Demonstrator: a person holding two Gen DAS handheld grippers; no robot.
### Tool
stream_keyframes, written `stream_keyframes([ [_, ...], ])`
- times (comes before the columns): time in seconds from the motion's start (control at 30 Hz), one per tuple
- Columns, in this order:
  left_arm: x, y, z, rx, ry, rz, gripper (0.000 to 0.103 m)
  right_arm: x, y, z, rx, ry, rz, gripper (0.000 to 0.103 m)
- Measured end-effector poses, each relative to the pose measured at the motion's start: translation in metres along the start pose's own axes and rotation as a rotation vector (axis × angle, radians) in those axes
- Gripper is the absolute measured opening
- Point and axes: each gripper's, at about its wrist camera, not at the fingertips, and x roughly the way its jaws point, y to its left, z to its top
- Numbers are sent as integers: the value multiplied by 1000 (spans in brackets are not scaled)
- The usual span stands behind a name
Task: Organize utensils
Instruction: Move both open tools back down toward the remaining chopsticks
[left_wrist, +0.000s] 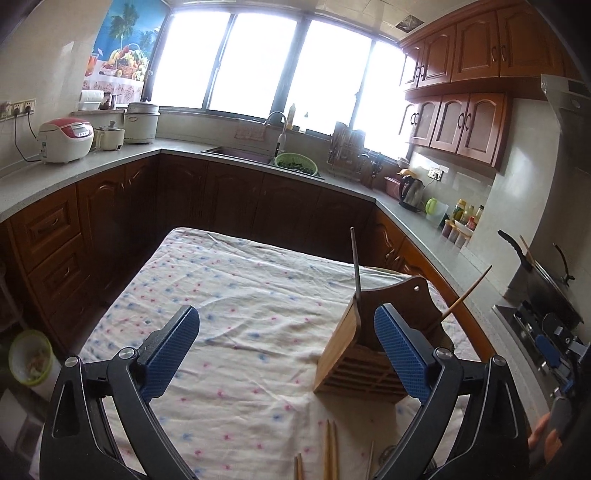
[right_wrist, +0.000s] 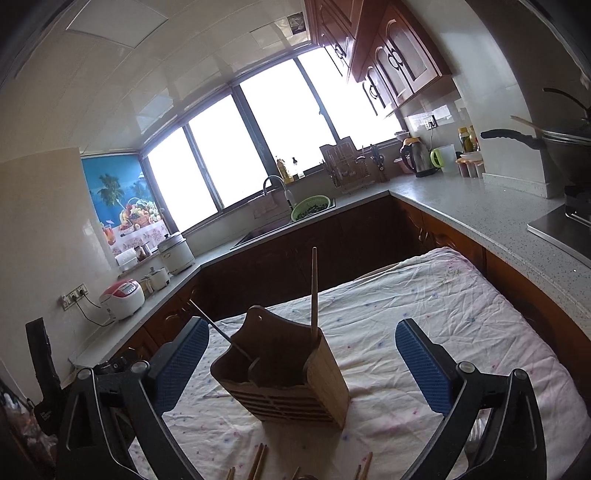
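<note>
Chopsticks on cloth w/ wooden holder behind.

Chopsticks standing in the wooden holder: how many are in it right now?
2. One chopstick stands near-upright in the wooden holder at its right side; the other chopstick leans out to the left. More lie on the cloth, cut off by the frame.

Daylight pours through the window at twelve o'clock in both views, blown out to pure white with no detail outside. Lower cabinets beneath it sit dim. Fisheye distortion bends straight lines, and dark vignetting fills the corners. Focus is fairly sharp throughout.
</note>
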Motion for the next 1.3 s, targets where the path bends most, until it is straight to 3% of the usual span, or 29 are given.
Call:
stream_keyframes([
  [0.5,-66,38,-48,-41,30,38,99,-67,14,-46,-66,36,9,102],
  [0.93,-75,41,-91,-16,116,39,99,-84,4,-95,-67,127,-26,102],
  [1.3,-63,31,-99,10,167,15,99,-82,-6,-104,-65,152,-78,102],
])
